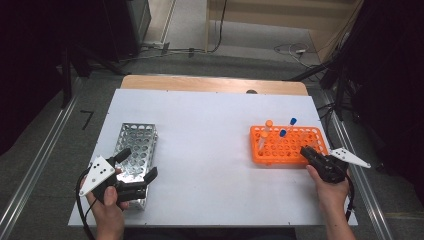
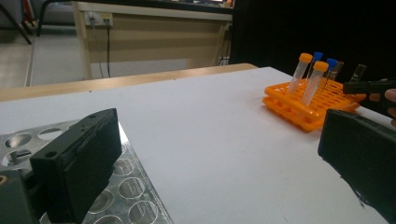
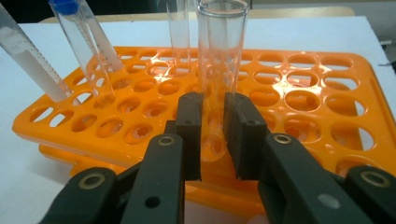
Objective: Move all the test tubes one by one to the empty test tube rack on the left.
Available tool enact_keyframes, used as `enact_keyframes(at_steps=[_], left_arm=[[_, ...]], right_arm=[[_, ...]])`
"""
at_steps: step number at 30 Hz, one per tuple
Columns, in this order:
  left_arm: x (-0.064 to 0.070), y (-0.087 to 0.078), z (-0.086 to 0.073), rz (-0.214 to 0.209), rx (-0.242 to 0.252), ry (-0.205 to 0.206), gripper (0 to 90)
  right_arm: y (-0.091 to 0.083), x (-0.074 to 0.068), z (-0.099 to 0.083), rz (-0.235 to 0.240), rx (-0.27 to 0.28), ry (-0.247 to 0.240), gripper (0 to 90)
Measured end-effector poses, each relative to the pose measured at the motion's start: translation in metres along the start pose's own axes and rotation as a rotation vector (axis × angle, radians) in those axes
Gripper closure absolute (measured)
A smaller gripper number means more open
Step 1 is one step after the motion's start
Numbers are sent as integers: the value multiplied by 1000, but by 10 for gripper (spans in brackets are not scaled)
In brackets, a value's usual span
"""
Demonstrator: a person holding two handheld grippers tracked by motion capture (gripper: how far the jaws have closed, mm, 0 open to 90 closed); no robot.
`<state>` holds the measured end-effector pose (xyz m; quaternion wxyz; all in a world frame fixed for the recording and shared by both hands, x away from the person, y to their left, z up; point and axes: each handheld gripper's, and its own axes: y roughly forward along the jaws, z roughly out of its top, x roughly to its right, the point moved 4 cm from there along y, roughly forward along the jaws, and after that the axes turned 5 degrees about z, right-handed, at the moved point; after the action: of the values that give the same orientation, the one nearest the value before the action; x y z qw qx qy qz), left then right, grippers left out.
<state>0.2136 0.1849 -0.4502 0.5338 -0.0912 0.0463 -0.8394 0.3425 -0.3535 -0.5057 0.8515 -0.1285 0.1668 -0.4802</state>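
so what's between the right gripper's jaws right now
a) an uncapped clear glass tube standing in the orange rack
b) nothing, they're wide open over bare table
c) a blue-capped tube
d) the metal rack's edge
a: in the right gripper view the right gripper has its jaws closed against an open-topped clear tube that stands upright in the orange rack.

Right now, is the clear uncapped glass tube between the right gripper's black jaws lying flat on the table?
No, the clear uncapped glass tube stands upright in the orange plastic rack.

Glass tube rim cut off at top
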Motion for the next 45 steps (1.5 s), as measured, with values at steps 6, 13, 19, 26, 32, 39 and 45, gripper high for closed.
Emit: enact_keyframes(at_steps=[6, 13, 19, 26, 32, 39, 45], left_arm=[[1, 1, 0, -5, -4, 3, 0], [5, 2, 0, -16, -1, 3, 0], [15, 5, 3, -53, 3, 17, 0], [27, 9, 6, -89, 10, 18, 0], [39, 16, 8, -122, -11, 29, 0], [58, 29, 11, -163, -35, 56, 0], [70, 44, 17, -197, -59, 76, 0]], right_arm=[[-10, -4, 9, -12, 43, -13, 741], [-21, -19, 16, 6, 40, -46, 742], [-24, -41, 19, 89, 28, -62, 742], [-19, -67, 21, 167, 8, -102, 742], [-12, -89, 21, 229, -11, -132, 743], [2, -126, 24, 325, -33, -188, 743], [10, -149, 28, 380, -49, -228, 743]])
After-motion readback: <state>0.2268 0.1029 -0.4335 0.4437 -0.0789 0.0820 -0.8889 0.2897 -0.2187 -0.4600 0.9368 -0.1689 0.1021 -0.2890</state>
